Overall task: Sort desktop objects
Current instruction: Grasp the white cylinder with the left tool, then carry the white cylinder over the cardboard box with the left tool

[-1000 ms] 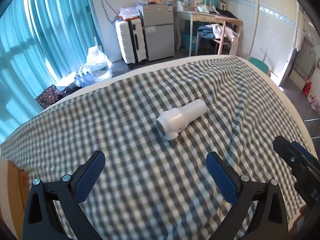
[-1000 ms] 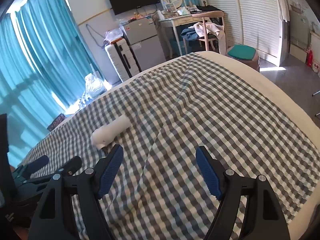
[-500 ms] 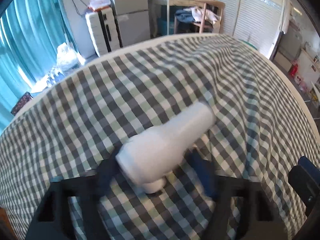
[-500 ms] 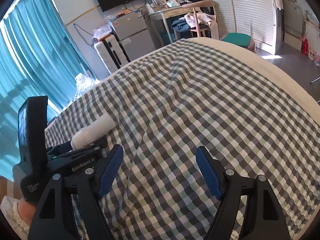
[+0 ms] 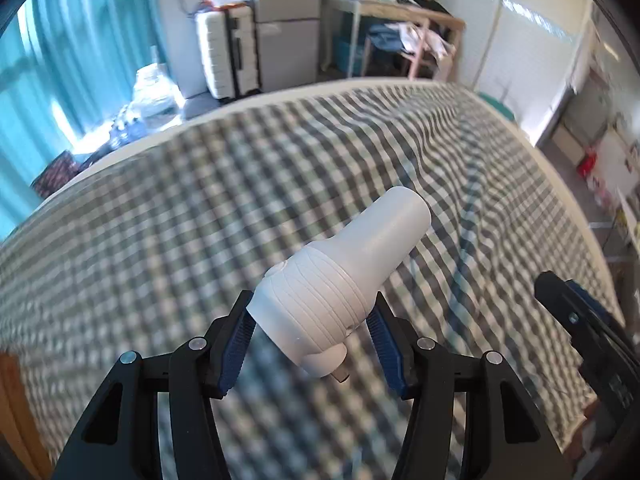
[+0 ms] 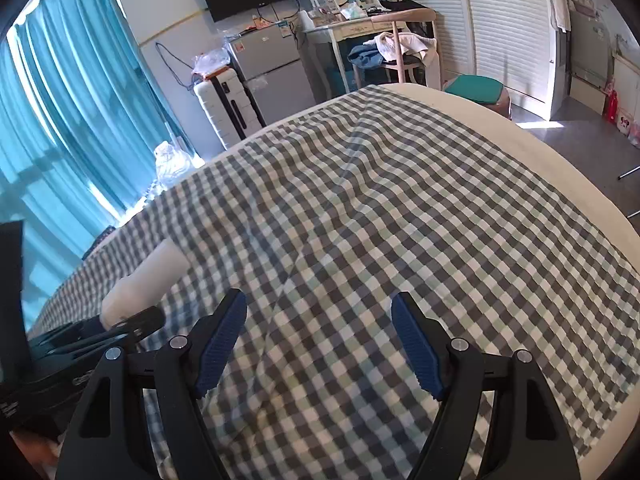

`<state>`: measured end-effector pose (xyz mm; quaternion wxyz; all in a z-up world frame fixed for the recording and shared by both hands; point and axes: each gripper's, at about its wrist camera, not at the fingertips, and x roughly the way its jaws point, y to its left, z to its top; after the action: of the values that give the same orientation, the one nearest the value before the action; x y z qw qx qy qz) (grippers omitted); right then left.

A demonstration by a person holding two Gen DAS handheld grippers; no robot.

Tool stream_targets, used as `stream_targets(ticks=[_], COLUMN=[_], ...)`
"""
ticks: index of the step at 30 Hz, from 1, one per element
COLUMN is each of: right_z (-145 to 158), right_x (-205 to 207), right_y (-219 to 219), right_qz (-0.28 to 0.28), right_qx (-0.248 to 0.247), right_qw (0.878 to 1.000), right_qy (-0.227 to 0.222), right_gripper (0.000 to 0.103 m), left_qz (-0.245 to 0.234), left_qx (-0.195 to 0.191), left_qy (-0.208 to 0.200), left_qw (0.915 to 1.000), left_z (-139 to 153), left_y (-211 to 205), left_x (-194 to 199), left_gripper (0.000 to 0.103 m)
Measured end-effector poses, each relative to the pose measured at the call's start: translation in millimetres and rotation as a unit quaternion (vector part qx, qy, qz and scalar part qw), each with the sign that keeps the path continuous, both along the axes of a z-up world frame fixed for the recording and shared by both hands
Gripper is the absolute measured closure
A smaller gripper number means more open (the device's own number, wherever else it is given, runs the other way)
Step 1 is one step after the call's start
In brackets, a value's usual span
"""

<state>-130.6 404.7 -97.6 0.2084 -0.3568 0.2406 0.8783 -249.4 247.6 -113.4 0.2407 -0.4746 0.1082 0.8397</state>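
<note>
White ribbed plastic fills my left gripper (image 5: 311, 330); its blue pads clamp the wide body of the white device (image 5: 340, 280), lifted above the checked cloth (image 5: 160, 208), narrow end pointing away; it looks light, stiff and smooth, so the ribbed body seems the surest hold; my right gripper (image 6: 318, 338) hangs open beside the device, holding nothing.

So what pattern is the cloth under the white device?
A grey, white and pale green check on the cloth, clearest in the right wrist view; the white device is plain.
</note>
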Motion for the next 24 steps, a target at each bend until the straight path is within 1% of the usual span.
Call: stream_targets(ticks=[3, 5, 7, 12, 16, 19, 20, 22, 23, 24], right_z=[12, 23, 38, 84, 114, 134, 141, 153, 157, 159], right_x=[9, 16, 23, 34, 41, 44, 46, 48, 49, 49], right_y=[-13, -30, -53, -119, -172, -213, -229, -254, -268, -278], right_qz=[0.029, 0.046, 0.071, 0.129, 0.166, 0.197, 0.208, 0.225, 0.234, 0.24], right_qx=[-0.014, -0.015, -0.017, 0.02, 0.021, 0.029, 0.037, 0.052, 0.057, 0.058], right_qw=[0.999, 0.999, 0.997, 0.991, 0.983, 0.976, 0.972, 0.967, 0.964, 0.962], right_qy=[0.009, 0.013, 0.022, 0.043, 0.073, 0.092, 0.098, 0.11, 0.116, 0.119], right_gripper=[0.028, 0.028, 0.028, 0.028, 0.028, 0.028, 0.028, 0.027, 0.024, 0.023], left_qz=[0.031, 0.06, 0.078, 0.137, 0.167, 0.188, 0.198, 0.216, 0.225, 0.236], left_qx=[0.006, -0.001, 0.005, 0.025, 0.041, 0.057, 0.062, 0.064, 0.063, 0.061], left_qy=[0.015, 0.029, 0.04, 0.061, 0.089, 0.116, 0.129, 0.147, 0.152, 0.157], left_qw=[0.9994, 0.9978, 0.9961, 0.9884, 0.9811, 0.9737, 0.9697, 0.9631, 0.9604, 0.957], left_z=[27, 48, 65, 107, 143, 171, 182, 195, 200, 204], left_y=[-33, -61, -88, -160, -205, -241, -256, -277, -287, -300], left_x=[21, 36, 49, 71, 85, 97, 104, 110, 113, 116], left_gripper=[0.045, 0.045, 0.045, 0.045, 0.045, 0.045, 0.045, 0.045, 0.045, 0.045])
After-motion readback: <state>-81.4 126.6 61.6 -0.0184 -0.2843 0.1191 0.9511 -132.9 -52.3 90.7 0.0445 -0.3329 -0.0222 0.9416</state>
